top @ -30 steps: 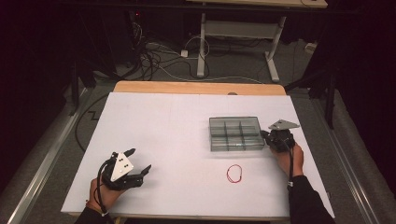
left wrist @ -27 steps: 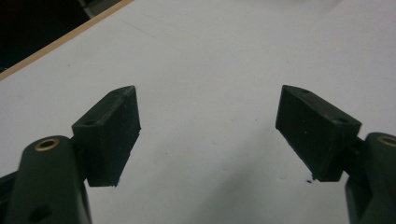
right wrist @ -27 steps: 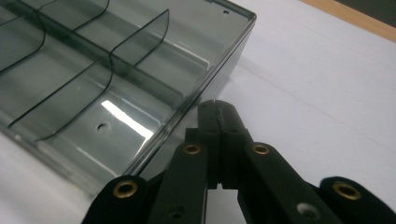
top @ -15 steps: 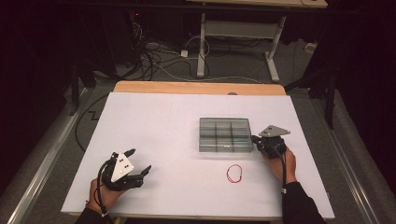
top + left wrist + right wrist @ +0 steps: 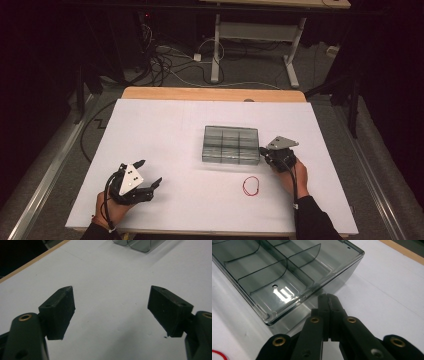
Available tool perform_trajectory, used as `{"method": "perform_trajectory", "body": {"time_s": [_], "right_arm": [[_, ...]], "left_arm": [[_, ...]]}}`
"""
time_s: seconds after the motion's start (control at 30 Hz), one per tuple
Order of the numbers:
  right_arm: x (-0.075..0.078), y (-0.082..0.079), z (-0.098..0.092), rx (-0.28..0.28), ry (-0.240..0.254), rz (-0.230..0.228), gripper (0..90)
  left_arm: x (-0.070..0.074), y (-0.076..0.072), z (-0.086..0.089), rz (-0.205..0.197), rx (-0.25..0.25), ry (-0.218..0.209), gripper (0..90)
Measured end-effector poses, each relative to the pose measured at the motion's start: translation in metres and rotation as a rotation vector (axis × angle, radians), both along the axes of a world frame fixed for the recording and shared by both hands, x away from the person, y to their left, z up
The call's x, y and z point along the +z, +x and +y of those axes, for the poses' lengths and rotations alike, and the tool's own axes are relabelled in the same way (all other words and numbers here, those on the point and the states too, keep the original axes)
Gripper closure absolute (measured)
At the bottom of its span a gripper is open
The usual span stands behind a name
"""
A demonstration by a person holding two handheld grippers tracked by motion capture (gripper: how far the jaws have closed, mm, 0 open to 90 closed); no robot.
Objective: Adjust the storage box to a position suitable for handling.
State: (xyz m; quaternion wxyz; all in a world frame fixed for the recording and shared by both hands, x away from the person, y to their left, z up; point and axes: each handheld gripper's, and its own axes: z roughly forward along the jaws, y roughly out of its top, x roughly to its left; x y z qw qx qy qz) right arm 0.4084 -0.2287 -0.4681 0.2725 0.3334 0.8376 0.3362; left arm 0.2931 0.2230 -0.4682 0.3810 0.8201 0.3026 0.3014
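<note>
The right claw (image 5: 327,298) has its two jaws pressed together with nothing between them, and its tip touches the side wall of the clear divided box (image 5: 231,145) — it seems the person is pushing the box across the white tabletop (image 5: 165,130) with the closed tip, not gripping it. In the high view the right claw (image 5: 263,151) sits at the right end of the box, and the box lies a little right of the middle of the tabletop. All compartments that can be seen are empty.

A red rubber band (image 5: 251,185) lies flat on the tabletop just in front of the box, near the right hand (image 5: 291,172) but not touching it. Its edge also shows at the bottom left corner of the right gripper view.

The left claw (image 5: 111,302) is spread wide apart and holds nothing; it rests at the near left of the tabletop (image 5: 150,175), well apart from the box.

As a judgement, the work is at an early point — the box is being positioned, and the band is not yet picked up or put in a compartment.
</note>
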Motion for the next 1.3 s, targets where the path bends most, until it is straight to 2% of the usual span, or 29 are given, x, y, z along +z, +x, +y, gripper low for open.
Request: {"method": "perform_trajectory", "body": {"time_s": [0.43,0.63,0.97,1.1,1.3], "right_arm": [[0.001,0.005,0.028,0.041,-0.027,0.0,90.0],[0.003,0.009,0.039,0.037,-0.034,-0.003,90.0],[-0.001,0.019,0.047,0.04,-0.05,-0.011,90.0],[-0.001,0.026,0.047,0.03,-0.029,0.001,90.0],[0.001,0.03,0.049,0.026,-0.033,-0.002,90.0]], "left_arm": [[-0.001,0.0,0.0,0.005,-0.005,-0.005,21.0],[-0.001,0.0,-0.001,0.008,-0.008,-0.001,21.0],[-0.002,0.0,0.0,0.012,-0.01,-0.006,21.1],[-0.001,0.0,-0.002,0.01,-0.017,-0.006,21.0],[-0.003,0.001,-0.001,0.019,-0.019,-0.007,21.0]]}}
